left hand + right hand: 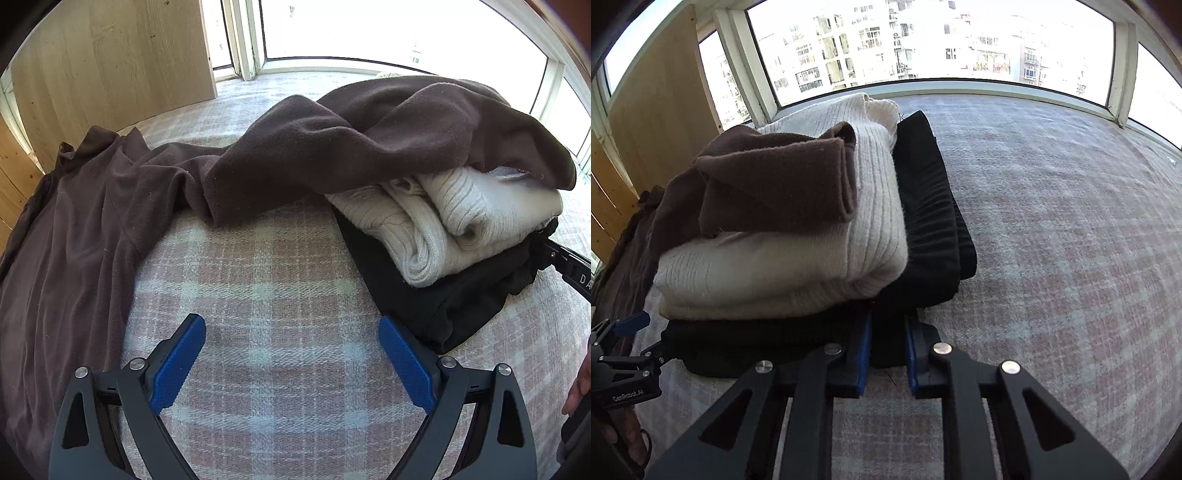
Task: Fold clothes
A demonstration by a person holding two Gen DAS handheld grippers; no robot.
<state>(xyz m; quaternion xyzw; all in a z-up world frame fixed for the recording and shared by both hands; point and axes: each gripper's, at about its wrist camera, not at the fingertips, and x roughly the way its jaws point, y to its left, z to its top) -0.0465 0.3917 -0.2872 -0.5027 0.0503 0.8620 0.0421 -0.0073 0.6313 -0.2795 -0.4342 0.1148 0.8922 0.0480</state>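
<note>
The left hand-held gripper [291, 363] is hovering wide open and empty over the plaid blanket [280, 280], with the brown fleece [74, 229] lying spread at its left and trailing a sleeve up over the pile at its right. That pile is sitting on the blanket near the window [923, 40]: a folded cream sweater [798, 254] is resting on a folded black garment [927, 206], with the brown sleeve end draping across the top. The right hand-held gripper [886, 354] is pinching the near edge of the black garment, its blue pads [863, 354] standing close together with dark cloth between them.
</note>
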